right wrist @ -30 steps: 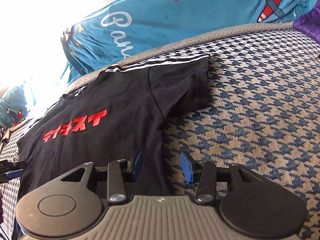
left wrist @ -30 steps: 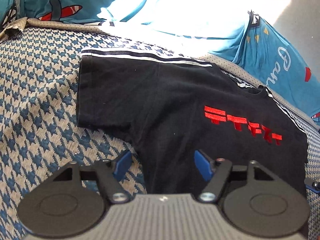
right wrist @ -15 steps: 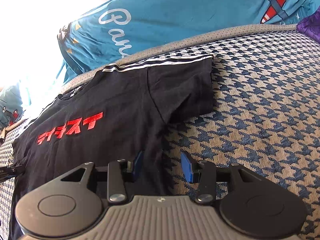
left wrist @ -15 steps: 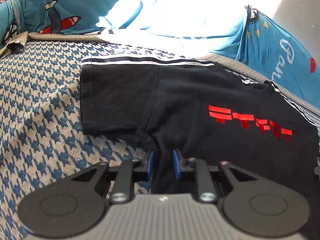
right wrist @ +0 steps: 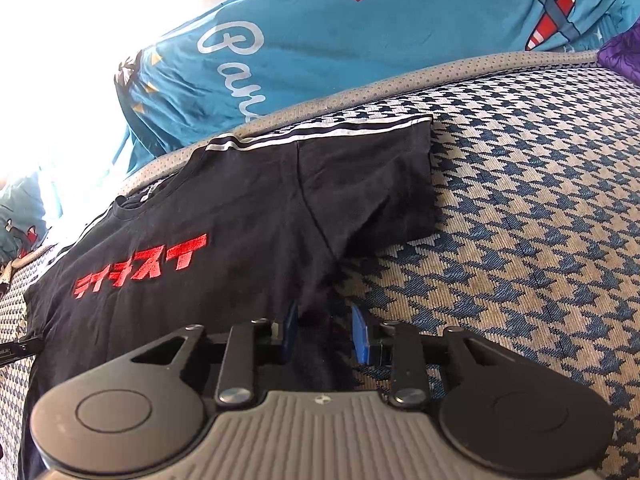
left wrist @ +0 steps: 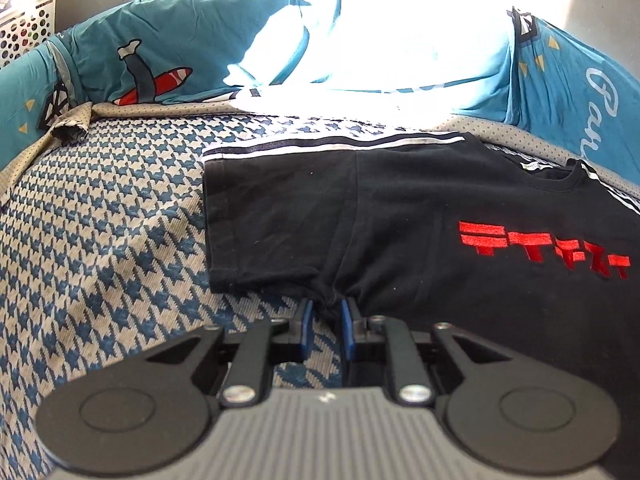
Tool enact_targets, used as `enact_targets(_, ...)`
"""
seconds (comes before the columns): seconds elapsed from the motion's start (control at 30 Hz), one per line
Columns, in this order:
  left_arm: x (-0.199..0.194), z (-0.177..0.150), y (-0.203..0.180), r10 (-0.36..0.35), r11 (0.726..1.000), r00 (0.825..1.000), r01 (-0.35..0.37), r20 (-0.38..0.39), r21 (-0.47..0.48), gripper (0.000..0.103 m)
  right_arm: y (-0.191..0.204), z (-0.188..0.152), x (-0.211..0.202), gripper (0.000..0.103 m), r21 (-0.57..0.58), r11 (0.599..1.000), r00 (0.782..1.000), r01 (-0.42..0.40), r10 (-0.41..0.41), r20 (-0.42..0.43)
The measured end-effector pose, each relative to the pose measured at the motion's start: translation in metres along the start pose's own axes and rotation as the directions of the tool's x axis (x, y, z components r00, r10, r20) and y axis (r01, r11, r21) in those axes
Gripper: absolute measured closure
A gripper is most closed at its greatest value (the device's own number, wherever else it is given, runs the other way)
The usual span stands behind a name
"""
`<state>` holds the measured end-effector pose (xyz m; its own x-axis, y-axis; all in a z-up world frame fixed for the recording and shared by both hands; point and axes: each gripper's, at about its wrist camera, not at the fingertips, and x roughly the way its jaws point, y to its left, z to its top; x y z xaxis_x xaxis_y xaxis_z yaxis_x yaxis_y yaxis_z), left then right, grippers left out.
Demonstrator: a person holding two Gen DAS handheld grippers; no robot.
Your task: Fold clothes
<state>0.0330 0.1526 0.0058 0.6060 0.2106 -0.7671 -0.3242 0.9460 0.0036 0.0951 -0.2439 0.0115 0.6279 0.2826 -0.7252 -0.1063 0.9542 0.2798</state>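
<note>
I read this as a home, most likely a bedroom: I am working over a bed or mattress whose cover (left wrist: 120,232) is woven in a blue and beige houndstooth, edged with grey dotted piping (right wrist: 440,76). Along its far side lies teal bedding (right wrist: 400,28) printed with cartoon planes and white script, the sort found in a child's room. A white perforated basket (left wrist: 28,28) sits in the far corner, and strong sunlight (left wrist: 400,20) washes over the bedding as if from a window nearby
</note>
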Motion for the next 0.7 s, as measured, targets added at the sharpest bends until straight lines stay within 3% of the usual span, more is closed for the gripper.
enact_targets(0.07, 0.001, 0.0, -0.001, 0.019, 1.0, 1.0, -0.019, 0.002, 0.021, 0.089, 0.002, -0.001, 0.001, 0.088, -0.022, 1.0, 1.0, 0.016, -0.016, 0.001)
enact_targets(0.17, 0.003, -0.001, -0.002, 0.017, 1.0, 1.0, -0.017, -0.007, 0.02, 0.089, 0.008, -0.003, 0.001, 0.098, -0.078, 0.996, 0.999, 0.046, -0.045, 0.012)
enact_targets(0.3, 0.003, 0.0, 0.002, -0.014, 1.0, 1.0, 0.014, -0.013, -0.006, 0.089, 0.016, -0.004, -0.001, 0.099, -0.132, 0.988, 0.997, 0.075, -0.071, 0.04)
enact_targets(0.7, 0.004, -0.002, -0.008, 0.079, 0.991, 0.997, -0.08, 0.015, 0.105, 0.086, 0.013, -0.002, 0.0, 0.101, -0.134, 0.975, 0.984, 0.177, -0.171, 0.056)
